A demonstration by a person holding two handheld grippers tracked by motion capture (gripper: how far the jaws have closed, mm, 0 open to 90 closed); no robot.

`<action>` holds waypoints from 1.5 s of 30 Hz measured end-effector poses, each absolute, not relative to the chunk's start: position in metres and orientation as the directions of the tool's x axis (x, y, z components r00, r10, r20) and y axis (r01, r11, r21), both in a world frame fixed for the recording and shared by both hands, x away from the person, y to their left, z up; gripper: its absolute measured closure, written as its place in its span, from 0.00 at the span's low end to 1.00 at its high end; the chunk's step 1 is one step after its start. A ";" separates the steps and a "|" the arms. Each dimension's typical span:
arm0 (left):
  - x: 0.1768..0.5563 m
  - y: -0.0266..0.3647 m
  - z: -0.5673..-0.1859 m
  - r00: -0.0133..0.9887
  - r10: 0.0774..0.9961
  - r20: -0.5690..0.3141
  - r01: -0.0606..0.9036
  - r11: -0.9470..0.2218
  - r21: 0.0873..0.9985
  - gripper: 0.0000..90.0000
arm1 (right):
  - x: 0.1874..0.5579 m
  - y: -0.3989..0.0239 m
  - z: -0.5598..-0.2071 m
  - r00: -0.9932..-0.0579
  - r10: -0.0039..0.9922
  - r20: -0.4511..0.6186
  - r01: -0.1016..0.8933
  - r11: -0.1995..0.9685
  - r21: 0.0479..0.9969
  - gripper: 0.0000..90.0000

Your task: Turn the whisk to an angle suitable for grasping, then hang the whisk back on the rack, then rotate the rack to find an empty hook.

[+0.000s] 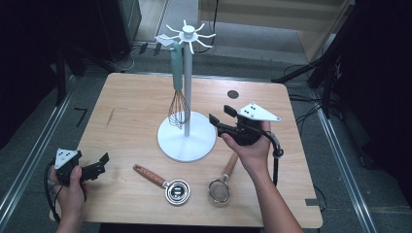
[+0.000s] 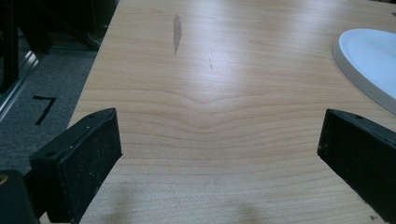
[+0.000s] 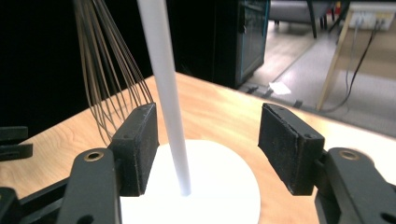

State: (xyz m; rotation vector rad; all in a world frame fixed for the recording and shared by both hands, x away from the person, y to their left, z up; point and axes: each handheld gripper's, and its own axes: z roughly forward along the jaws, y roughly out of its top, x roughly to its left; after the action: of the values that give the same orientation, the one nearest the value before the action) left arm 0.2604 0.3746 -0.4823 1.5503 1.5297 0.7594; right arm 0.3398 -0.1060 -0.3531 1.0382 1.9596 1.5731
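Whisk (image 1: 178,92) hangs by teal handle from hook on white stand (image 1: 186,141), wires clear of base: hung to store. Right gripper (image 1: 221,118) just right of pole, jaws apart, empty. Left gripper (image 1: 99,164) near-left, wide open, idle. Strainer (image 1: 219,190) and measuring cup (image 1: 176,190) lie near edge, likely awaiting hooks.

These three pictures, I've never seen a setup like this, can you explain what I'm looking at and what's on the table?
A person holds a two-jaw tool in each hand. The high view looks down on a wooden table: left gripper, right gripper. The other two pictures come from cameras riding on each gripper, looking along its black jaws. A white stand has a whisk hanging from it. Lying in front are a measuring scoop and a small strainer. Both grippers are open and hold nothing.
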 end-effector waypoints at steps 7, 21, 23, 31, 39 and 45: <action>0.260 0.374 -0.482 0.085 0.989 -0.120 0.499 0.062 0.864 0.00 | 0.333 -0.124 -0.380 -0.570 0.801 0.183 0.372 0.053 0.927 0.39; 0.260 0.374 -0.482 0.085 0.989 -0.119 0.496 0.061 0.866 0.00 | 0.308 -0.148 -0.425 -0.469 0.849 0.245 0.493 0.022 0.870 0.35; 0.260 0.374 -0.482 0.086 0.989 -0.117 0.502 0.058 0.863 0.00 | 0.305 -0.151 -0.430 -0.458 0.853 0.250 0.506 0.019 0.862 0.35; 0.260 0.374 -0.482 0.085 0.989 -0.117 0.502 0.059 0.863 0.00 | 0.293 -0.163 -0.447 -0.390 0.870 0.302 0.564 -0.034 0.825 0.37; 0.260 0.373 -0.482 0.086 0.990 -0.115 0.505 0.057 0.861 0.00 | 0.281 -0.170 -0.459 -0.331 0.889 0.315 0.612 -0.052 0.789 0.38; 0.261 0.373 -0.482 0.088 0.989 -0.115 0.511 0.054 0.858 0.00 | 0.278 -0.170 -0.467 -0.295 0.873 0.389 0.663 -0.106 0.741 0.31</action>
State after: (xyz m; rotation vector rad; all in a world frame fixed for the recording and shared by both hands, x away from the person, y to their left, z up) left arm 0.2612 0.3731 -0.4822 1.5663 1.5315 0.7556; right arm 0.2778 -0.1702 -0.4673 1.7095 1.9317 1.3550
